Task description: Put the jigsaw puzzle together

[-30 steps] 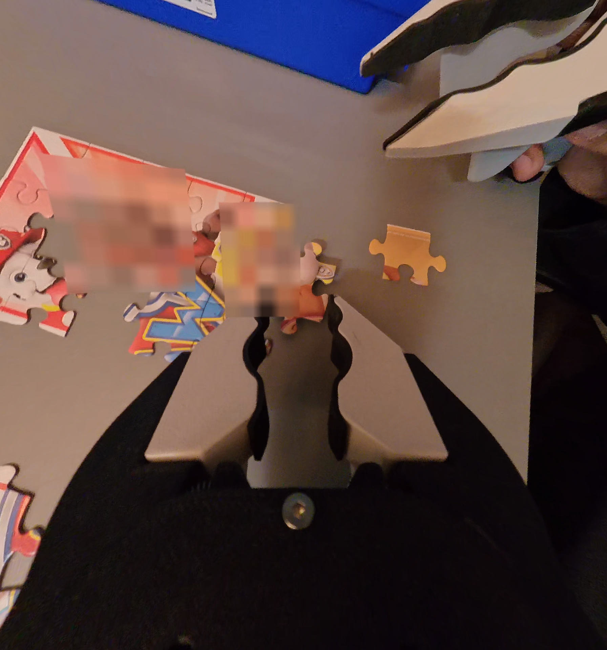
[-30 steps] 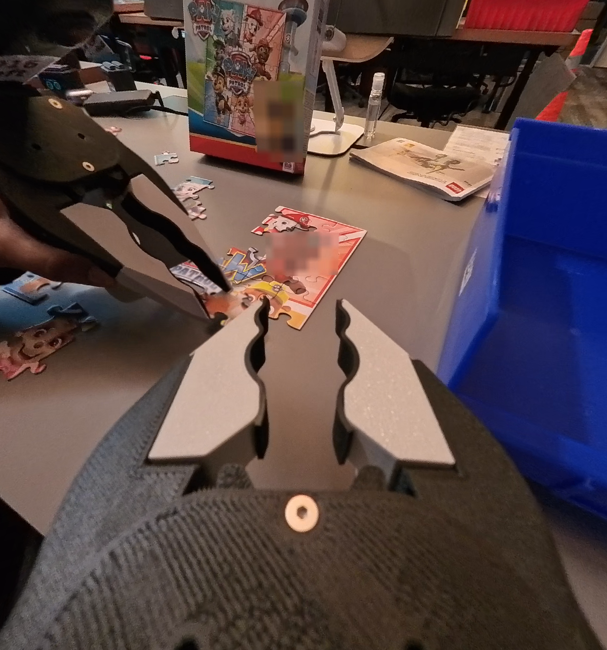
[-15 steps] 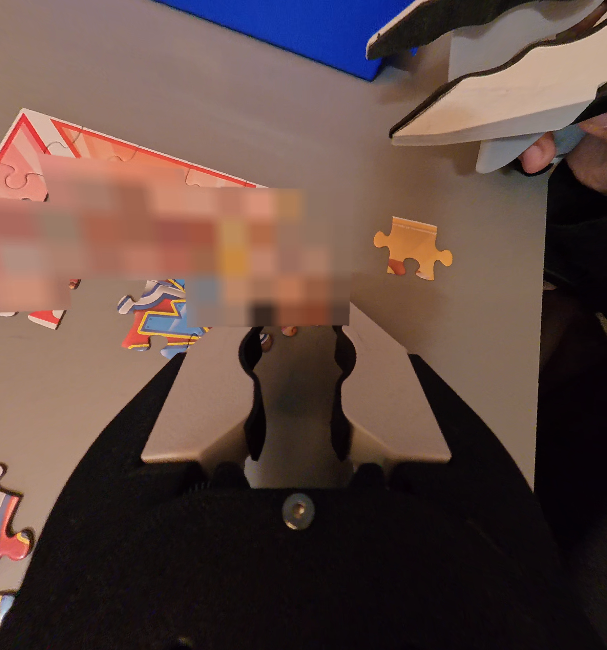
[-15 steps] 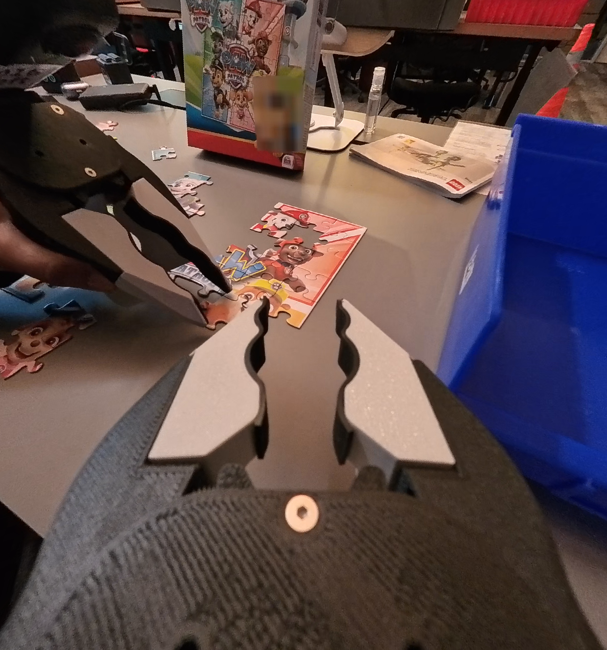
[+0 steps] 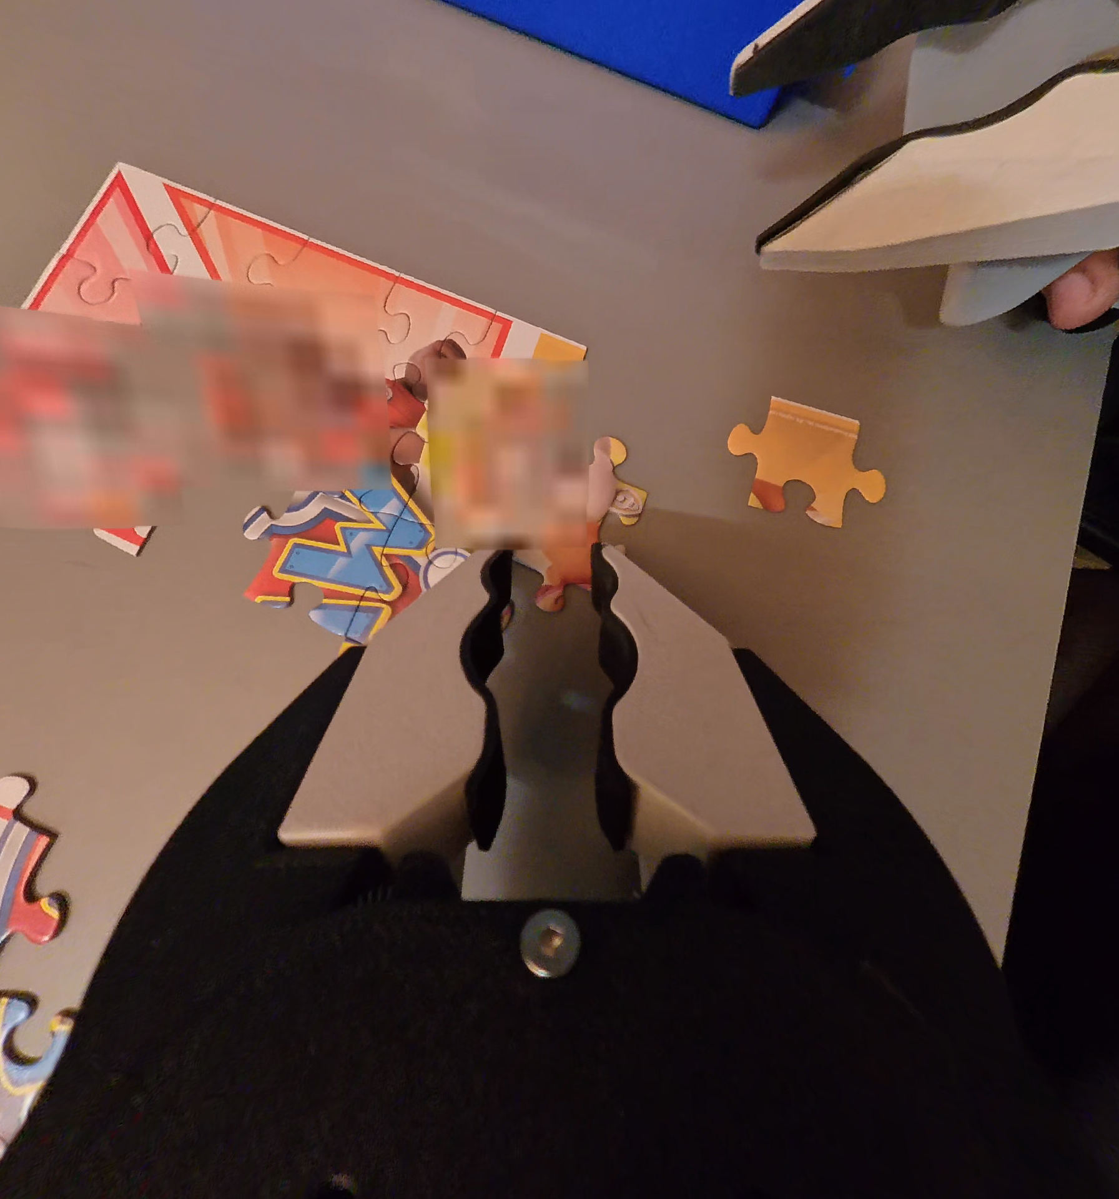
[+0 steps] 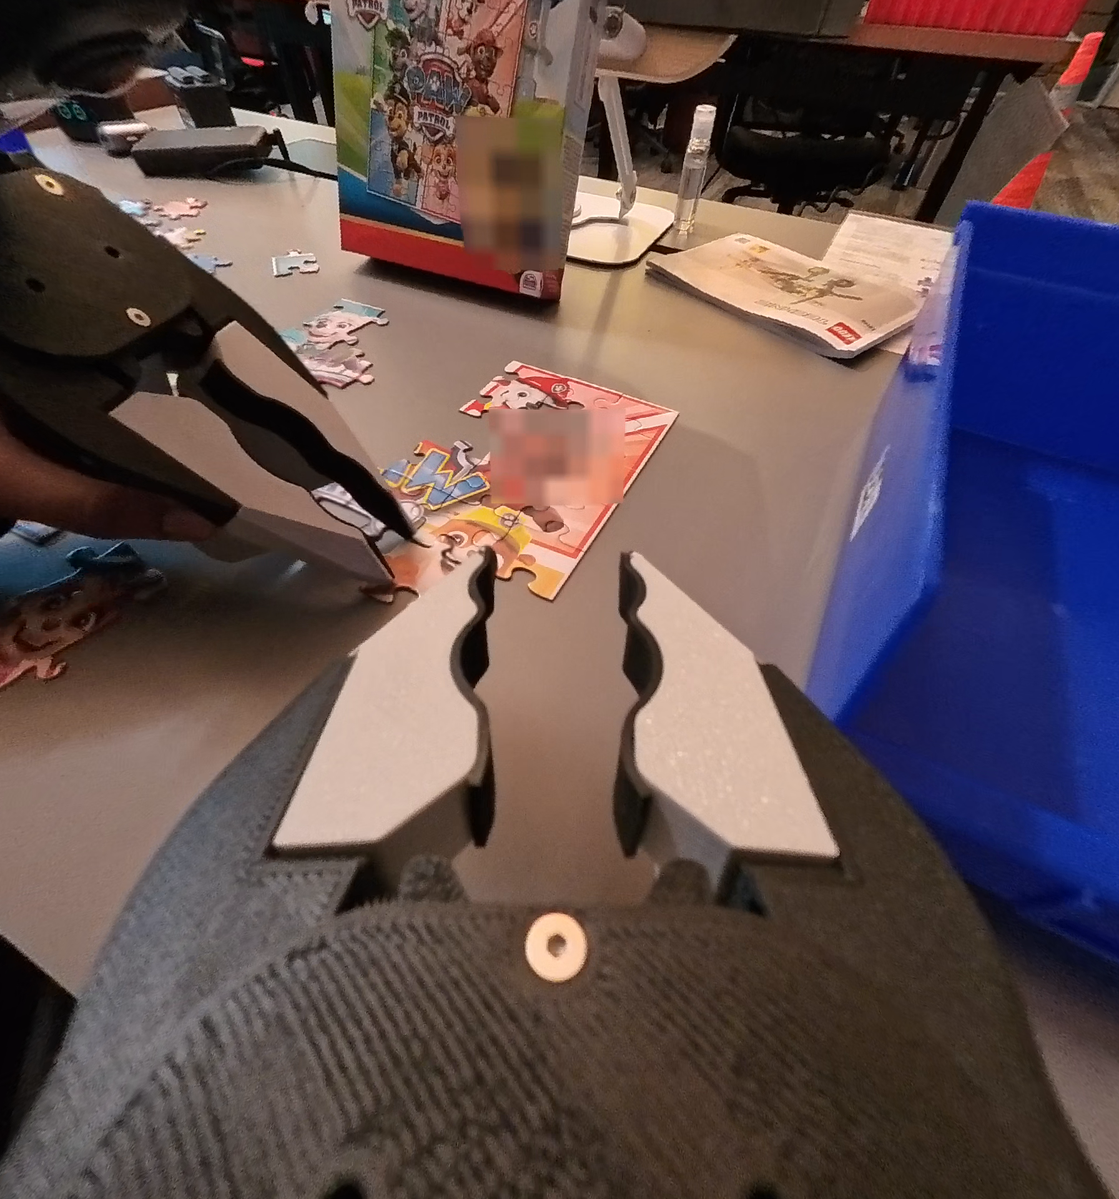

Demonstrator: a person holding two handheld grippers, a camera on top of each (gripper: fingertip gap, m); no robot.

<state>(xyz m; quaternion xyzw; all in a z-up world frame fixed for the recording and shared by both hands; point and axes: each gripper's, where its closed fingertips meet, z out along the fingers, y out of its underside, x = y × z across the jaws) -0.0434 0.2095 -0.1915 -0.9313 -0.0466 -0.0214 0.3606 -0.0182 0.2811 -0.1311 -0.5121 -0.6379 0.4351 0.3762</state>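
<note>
Grey table (image 5: 803, 649), puzzle (image 5: 563, 571) between left tongs (image 5: 547, 558)

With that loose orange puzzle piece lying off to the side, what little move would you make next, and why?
Probably lift the left gripper off the assembled puzzle and swing it toward the loose orange piece. Its fingertips sit at the puzzle's near edge, jaws apart, apparently gripping nothing. The piece lies alone on the table just beside them. The right gripper hovers open and empty.
</note>
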